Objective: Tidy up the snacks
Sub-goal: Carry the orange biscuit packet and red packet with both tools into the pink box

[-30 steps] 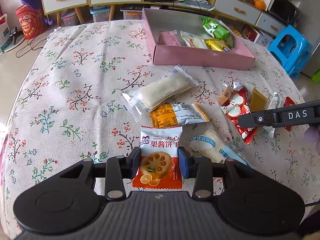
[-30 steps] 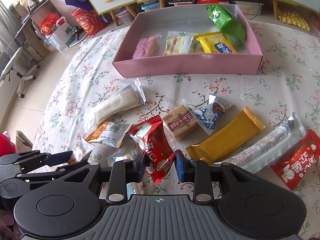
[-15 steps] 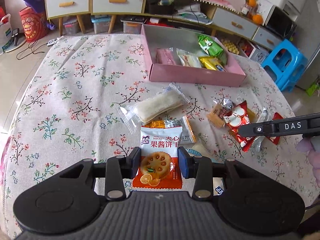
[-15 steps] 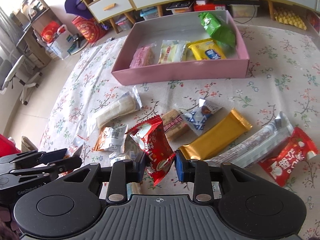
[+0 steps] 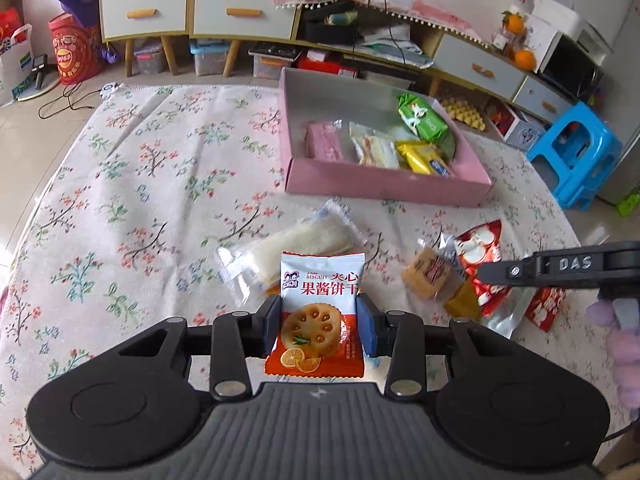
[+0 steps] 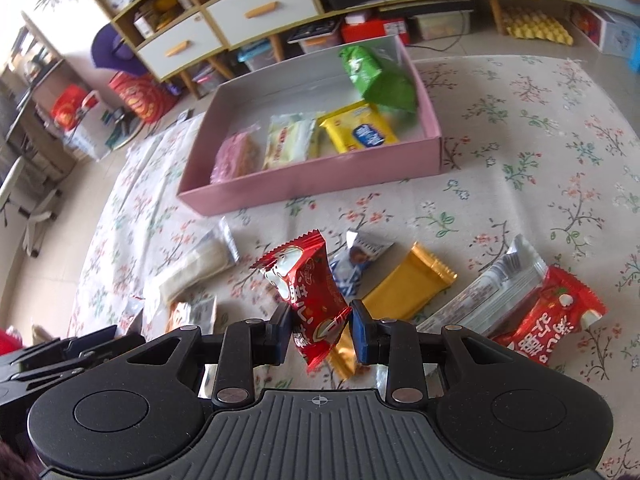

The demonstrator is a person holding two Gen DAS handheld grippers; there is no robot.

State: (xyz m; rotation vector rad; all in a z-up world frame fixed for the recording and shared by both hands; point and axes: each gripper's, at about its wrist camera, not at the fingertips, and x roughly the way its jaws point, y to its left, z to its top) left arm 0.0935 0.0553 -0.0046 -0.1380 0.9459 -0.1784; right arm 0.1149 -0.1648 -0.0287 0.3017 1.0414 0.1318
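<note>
A table (image 5: 132,184) covered with a floral cloth carries everything. Toward its far edge sits a shallow pink box (image 6: 320,176). Nearer the middle lies a pale cake in a clear wrapper (image 5: 292,242). Along the right side the loose snacks cluster: a brown biscuit pack (image 5: 426,276), a blue-and-white packet (image 6: 360,256), a gold bar (image 6: 408,288), a long silver-wrapped stick (image 6: 492,292) and a red packet (image 6: 548,320) closest to the near right edge.

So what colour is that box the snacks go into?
Pink outside, pale grey inside; the box shows best in the right wrist view.
</note>
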